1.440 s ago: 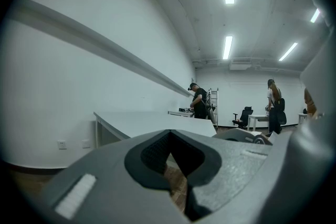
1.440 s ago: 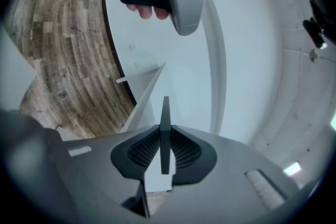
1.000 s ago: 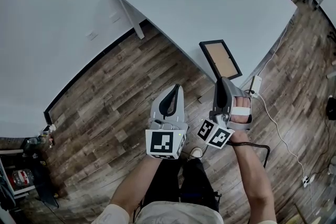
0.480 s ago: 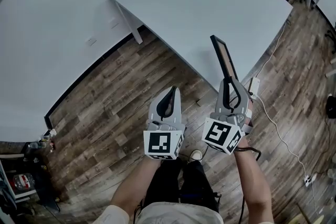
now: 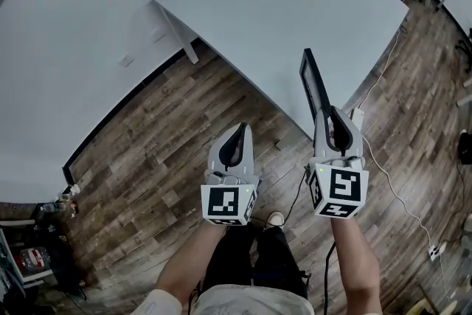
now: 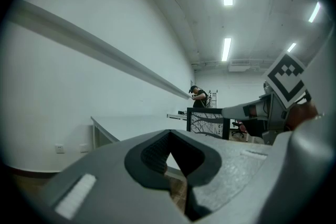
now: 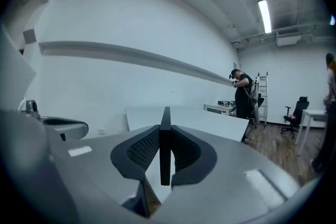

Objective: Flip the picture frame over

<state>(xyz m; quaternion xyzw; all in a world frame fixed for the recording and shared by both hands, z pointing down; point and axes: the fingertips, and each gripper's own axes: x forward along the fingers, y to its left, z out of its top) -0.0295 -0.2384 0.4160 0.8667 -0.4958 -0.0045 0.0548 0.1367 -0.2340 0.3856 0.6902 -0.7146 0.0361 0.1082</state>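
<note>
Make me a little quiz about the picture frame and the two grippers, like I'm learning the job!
1. Which gripper holds the picture frame? A: the left gripper. B: the right gripper. C: neither.
2. True or false: the picture frame is lying flat.
3. What is between the left gripper's jaws?
Key: 1 B. 2 False: it is held up on edge, clamped between the jaws. 3 Nothing; they are shut.
</note>
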